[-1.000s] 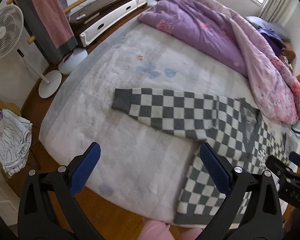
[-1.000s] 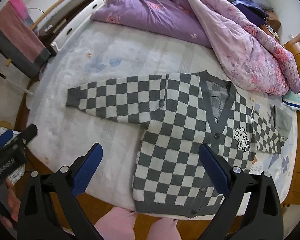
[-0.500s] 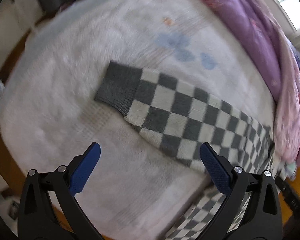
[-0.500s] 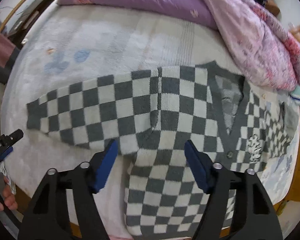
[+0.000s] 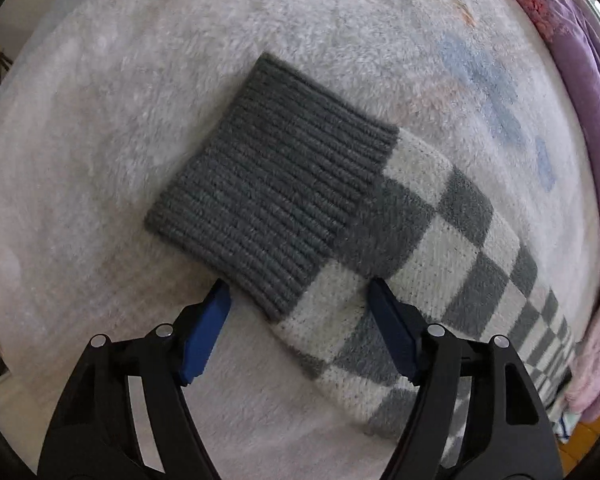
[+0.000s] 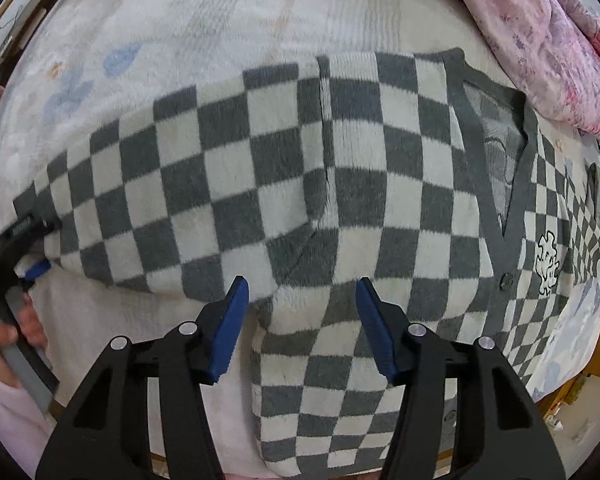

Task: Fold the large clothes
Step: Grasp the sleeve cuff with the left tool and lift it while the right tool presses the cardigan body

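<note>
The left gripper [image 5: 298, 294], black-framed with blue pads, points down at the bed; its jaws are closing and stand moderately wide. Between the pads lies the corner where the dark grey ribbed cuff [image 5: 272, 184] meets the first squares of the sleeve [image 5: 440, 264]; whether the pads touch the knit cannot be told. The cuff extends toward 11 o'clock, and the sleeve runs off toward 4 o'clock.

The right gripper [image 6: 302, 294], of the same build, also points down, with jaws closing at a medium gap. Between its pads lies the underarm area, where the sleeve joins the body of the grey-and-cream chequered knit cardigan [image 6: 340, 184]. The pads stand on either side of the fabric, not visibly pressing it.

The cardigan lies flat and face-up on the white fleecy bed cover [image 6: 180, 20]. Its V-neck is at 2 o'clock, a white embroidered emblem [image 6: 548, 264] at 3 o'clock, and the hem at 6 o'clock. In the right wrist view the left gripper appears at 9 o'clock, at the sleeve end, held by a hand [image 6: 16, 332] in a pale pink sleeve [image 6: 12, 412].

A pink-and-purple floral quilt [image 6: 540, 32] is heaped at 1 o'clock, beyond the cardigan.
</note>
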Tool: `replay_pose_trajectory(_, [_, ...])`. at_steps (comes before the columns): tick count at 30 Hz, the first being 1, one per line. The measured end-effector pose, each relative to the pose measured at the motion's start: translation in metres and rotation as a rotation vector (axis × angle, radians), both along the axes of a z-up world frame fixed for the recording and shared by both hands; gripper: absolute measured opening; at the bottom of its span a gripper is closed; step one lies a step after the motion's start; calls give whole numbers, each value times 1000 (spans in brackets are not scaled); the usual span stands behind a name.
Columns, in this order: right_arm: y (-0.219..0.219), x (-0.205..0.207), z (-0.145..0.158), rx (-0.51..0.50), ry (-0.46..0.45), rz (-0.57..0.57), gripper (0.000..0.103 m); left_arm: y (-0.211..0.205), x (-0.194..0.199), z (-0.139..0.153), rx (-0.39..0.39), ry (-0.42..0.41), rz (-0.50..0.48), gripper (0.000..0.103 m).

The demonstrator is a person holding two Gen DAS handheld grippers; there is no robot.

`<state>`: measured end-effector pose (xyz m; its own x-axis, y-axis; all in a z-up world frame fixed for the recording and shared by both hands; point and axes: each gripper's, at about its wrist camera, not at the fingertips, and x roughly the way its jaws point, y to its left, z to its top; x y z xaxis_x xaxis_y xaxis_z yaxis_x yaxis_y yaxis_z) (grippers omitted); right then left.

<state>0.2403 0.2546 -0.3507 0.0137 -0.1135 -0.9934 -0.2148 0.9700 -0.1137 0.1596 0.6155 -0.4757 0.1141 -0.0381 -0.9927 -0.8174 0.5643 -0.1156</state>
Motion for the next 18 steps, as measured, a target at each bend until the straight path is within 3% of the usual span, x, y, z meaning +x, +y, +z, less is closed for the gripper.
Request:
replay_pose_trajectory(2, [-3,-4,-2,-8,8,-5,53,-1,-1,4,38,-32,5,64])
replay_pose_trajectory(6, [-10,-10,-4,-13,23,-27,53,-4,1,17,142,-72,-32,17])
replay_pose_trajectory(7, [-11,-11,-4,-13,21,-29,53,-3,4,21,166,-64,-50,11])
replay_pose_trajectory(10, [-15,-11,1,1,5,-31,53,-1,9,40,189,-80,-76,10])
replay_pose_trajectory(12, [-20,-9,3,34,-13,-36,52,-12,16,71,295,-110,-155,10])
replay_pose_trajectory(15, [-33,-3,5,130,-49,-35,31,-41,31,120,440,-149,-277,10])
replay_pose_trajectory(17, [-46,5,3,217,-62,-59,26,-60,39,151,503,-182,-325,10])
replay_pose_trajectory(18, [-56,10,-2,252,-68,-85,17,-67,43,164,526,-196,-342,10])
